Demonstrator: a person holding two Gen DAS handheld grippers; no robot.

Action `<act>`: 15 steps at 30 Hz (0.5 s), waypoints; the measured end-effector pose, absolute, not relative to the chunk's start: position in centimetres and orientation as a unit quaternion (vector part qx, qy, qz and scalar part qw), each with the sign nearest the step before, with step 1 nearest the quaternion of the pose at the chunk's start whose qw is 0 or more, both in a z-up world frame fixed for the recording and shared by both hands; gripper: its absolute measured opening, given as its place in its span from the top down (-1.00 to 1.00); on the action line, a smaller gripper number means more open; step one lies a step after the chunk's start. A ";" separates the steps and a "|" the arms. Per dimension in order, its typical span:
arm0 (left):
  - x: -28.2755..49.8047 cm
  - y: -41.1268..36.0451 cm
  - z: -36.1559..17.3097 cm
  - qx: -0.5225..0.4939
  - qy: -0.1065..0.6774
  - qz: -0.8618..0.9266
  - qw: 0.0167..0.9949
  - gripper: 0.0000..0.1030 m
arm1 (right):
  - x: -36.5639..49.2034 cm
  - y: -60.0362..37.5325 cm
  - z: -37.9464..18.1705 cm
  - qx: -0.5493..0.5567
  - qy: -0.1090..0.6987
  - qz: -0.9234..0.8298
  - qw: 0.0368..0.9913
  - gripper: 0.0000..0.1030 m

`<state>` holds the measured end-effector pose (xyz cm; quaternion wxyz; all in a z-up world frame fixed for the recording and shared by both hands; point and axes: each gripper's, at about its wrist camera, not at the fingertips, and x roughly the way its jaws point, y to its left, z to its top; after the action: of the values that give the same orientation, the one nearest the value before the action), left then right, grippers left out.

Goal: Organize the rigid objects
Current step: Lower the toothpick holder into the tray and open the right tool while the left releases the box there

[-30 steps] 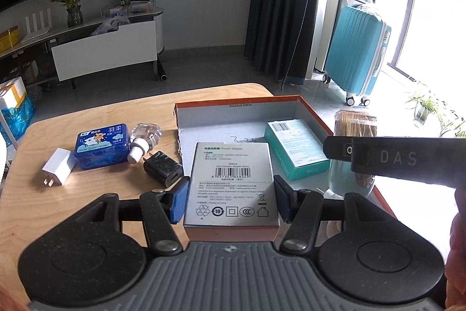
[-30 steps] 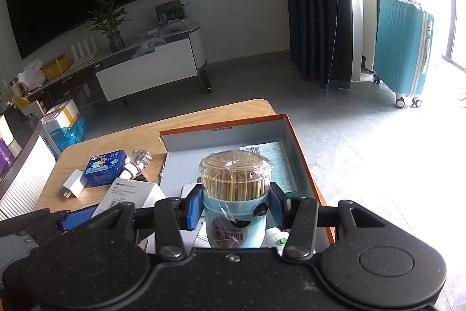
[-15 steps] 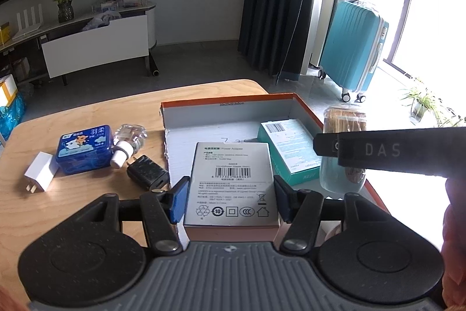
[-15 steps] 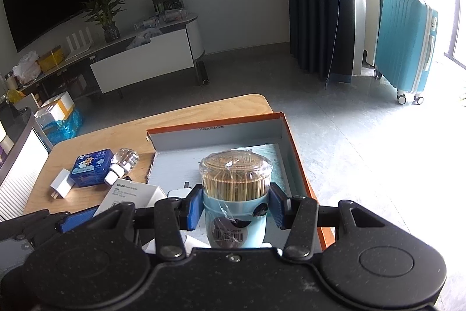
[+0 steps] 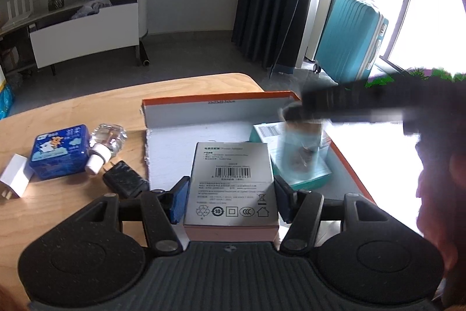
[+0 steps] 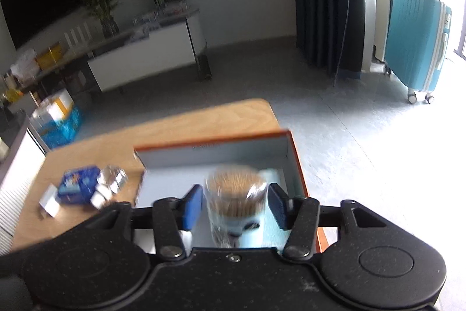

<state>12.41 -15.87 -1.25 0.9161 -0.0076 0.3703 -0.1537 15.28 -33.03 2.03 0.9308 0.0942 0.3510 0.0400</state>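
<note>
Toothpick jar (image 6: 235, 196) released (charger (image 5: 125, 180) outside)

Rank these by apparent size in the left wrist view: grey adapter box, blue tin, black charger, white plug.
1. grey adapter box, though nearness inflates it
2. blue tin
3. black charger and white plug: too alike to rank

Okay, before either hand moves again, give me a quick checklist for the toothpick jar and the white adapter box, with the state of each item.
1. Right gripper clear of the toothpick jar: ok; its jaws have just been opening and gaps show beside both pads.
2. Jar inside the orange-edged box: ok.
3. Jar standing steady: cannot tell; it is blurred in both views.
4. Left gripper gripping the white adapter box: ok; pads press both sides.
5. Free floor in the orange-edged box for the adapter box: ok; bare left of the teal box.
6. Items left on the table: not ok; several remain outside.
</note>
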 end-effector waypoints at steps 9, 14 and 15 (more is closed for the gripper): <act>13.4 -17.5 -1.7 -0.026 0.382 -0.182 0.906 -0.16 | 12.5 -34.6 4.5 0.093 0.287 0.007 0.953 -0.52; 13.8 -17.7 -1.5 -0.046 0.379 -0.194 0.904 -0.55 | 10.7 -35.3 4.5 0.104 0.279 -0.001 0.955 -0.52; 13.6 -17.5 -1.3 -0.048 0.373 -0.194 0.906 -0.57 | 10.4 -35.3 4.6 0.104 0.279 -0.001 0.955 -0.52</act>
<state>13.56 -17.50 -1.28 0.9062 -0.0481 0.3725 -0.1944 10.37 -35.34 4.55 0.9547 0.1044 0.2785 -0.0007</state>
